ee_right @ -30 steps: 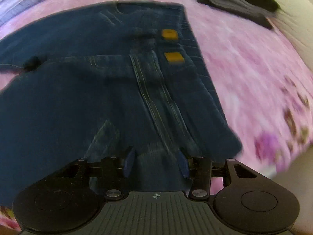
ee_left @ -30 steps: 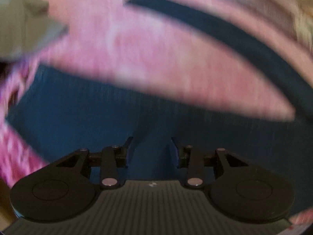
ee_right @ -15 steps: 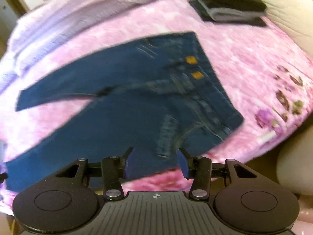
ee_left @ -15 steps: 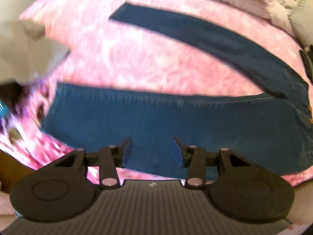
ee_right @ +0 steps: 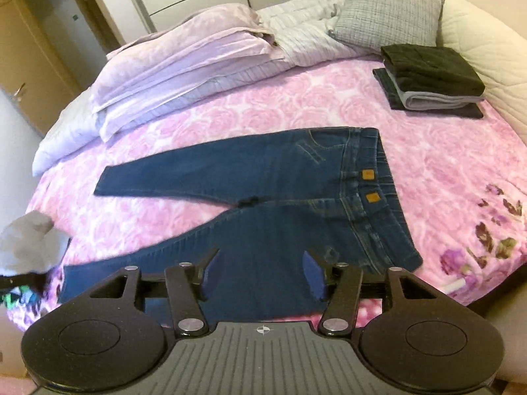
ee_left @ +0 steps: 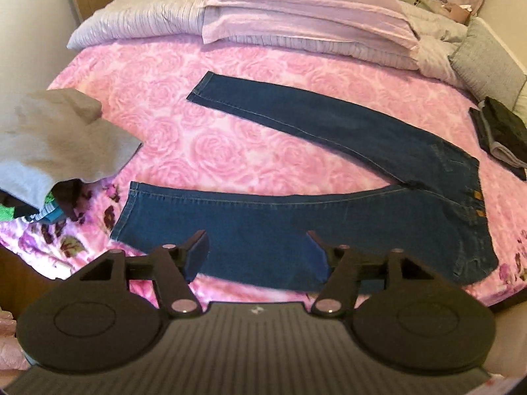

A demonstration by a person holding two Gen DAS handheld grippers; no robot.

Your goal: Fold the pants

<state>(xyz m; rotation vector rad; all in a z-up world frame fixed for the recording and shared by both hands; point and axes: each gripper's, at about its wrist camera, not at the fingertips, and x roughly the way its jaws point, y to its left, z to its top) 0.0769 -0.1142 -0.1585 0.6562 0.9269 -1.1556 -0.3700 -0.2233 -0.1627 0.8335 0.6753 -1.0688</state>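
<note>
Dark blue jeans (ee_left: pixel 296 217) lie flat on the pink rose-patterned bed cover (ee_left: pixel 204 144), legs spread in a V toward the left, waistband with two orange patches (ee_right: pixel 369 184) at the right. The left gripper (ee_left: pixel 257 253) hangs high above the near leg, its jaws opening, nothing between them. In the right wrist view the jeans (ee_right: pixel 263 177) lie spread out below the right gripper (ee_right: pixel 260 270), which is high over the near leg close to the waist. Its jaws are opening too, with nothing between them.
A grey garment (ee_left: pixel 56 138) lies heaped on other clothes at the bed's left edge. Folded dark and grey clothes (ee_right: pixel 431 79) are stacked at the far right. Lilac pillows and bedding (ee_left: pixel 296 10) and a grey cushion (ee_right: pixel 388 10) line the back. The bed's front edge is near.
Both grippers have risen well above the jeans, so the whole bed has come into view. Both pairs of jaws stand wider apart than before.
</note>
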